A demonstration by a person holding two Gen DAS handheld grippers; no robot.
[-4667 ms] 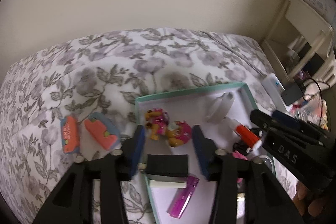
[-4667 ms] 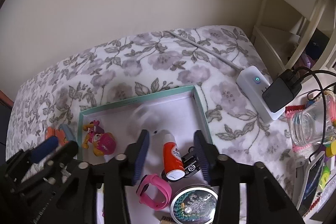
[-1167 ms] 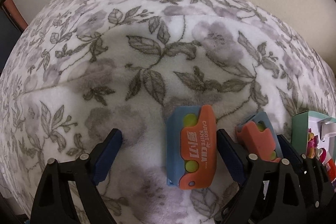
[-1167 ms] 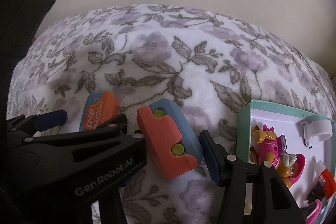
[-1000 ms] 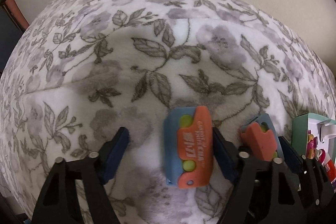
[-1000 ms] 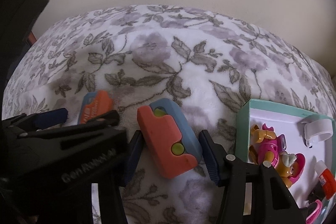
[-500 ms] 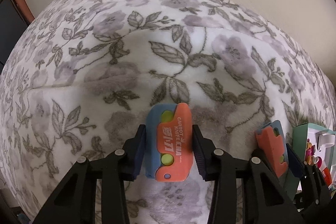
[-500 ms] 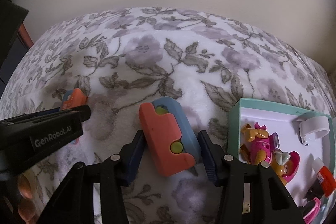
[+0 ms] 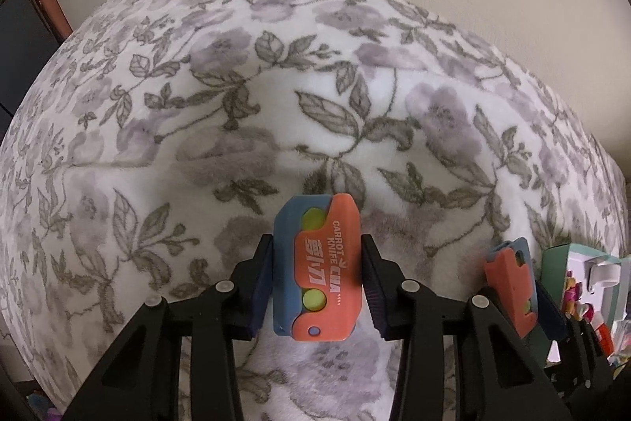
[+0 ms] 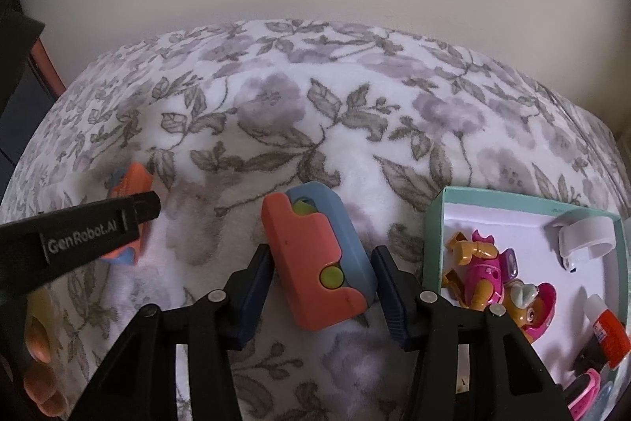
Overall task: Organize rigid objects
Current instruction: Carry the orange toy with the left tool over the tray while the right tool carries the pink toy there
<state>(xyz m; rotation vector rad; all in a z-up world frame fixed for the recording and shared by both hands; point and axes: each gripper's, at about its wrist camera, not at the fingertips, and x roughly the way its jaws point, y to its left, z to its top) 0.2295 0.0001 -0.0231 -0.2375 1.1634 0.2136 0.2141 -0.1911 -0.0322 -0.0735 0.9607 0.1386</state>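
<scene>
The left gripper has its 2 pads pressed against the sides of the printed carrot knife toy, gripped and seemingly just clear of the floral blanket. The right gripper clamps the second carrot knife toy, tilted between its pads. Beside it to the right lies the teal box, holding pup figures, a white clip and a glue stick. The step in hand appears to be lifting both toys; next each likely needs carrying over the box wall and releasing onto bare floor inside, clear of the figures
</scene>
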